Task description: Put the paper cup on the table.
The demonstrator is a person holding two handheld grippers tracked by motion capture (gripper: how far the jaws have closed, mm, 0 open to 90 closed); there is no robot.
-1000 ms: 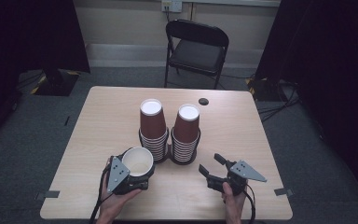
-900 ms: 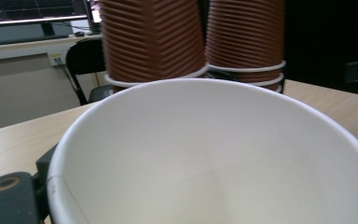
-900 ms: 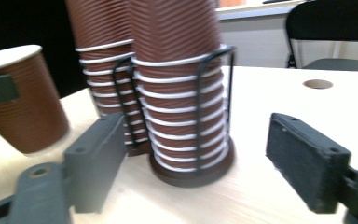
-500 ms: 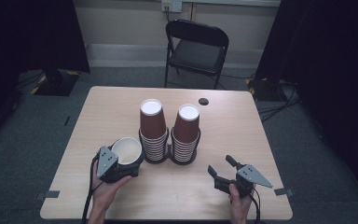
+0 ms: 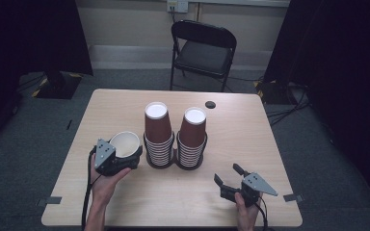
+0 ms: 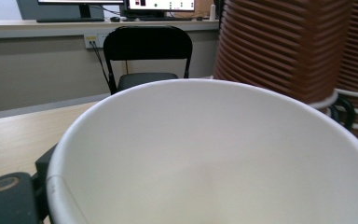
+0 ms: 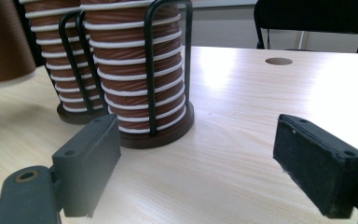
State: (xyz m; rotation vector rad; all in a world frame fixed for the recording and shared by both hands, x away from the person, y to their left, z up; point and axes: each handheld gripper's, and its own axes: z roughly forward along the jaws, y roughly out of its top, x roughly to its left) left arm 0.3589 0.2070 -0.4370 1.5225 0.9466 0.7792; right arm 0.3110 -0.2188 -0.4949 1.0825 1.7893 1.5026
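Observation:
My left gripper (image 5: 123, 155) is shut on a brown paper cup (image 5: 125, 143) with a white inside, tipped so that its mouth faces up and back. The cup's inside (image 6: 214, 154) lies close before the left gripper view. It sits just left of two tall stacks of brown cups, the left stack (image 5: 157, 137) and the right stack (image 5: 192, 139), each in a black wire holder (image 7: 151, 65). Near the table's front right my right gripper (image 5: 227, 173) is open with nothing between its pads (image 7: 91, 163), and it points at the right stack (image 7: 140, 70).
A black folding chair (image 5: 203, 48) stands behind the wooden table (image 5: 250, 139). A round cable hole (image 5: 210, 104) is near the table's back edge. Dark curtains hang at both sides. A monitor and keyboard (image 6: 107, 9) sit on a far counter.
My left gripper has carried the cup left and away from the person, up beside the left stack. The right gripper has drawn back slightly toward the front right, still open.

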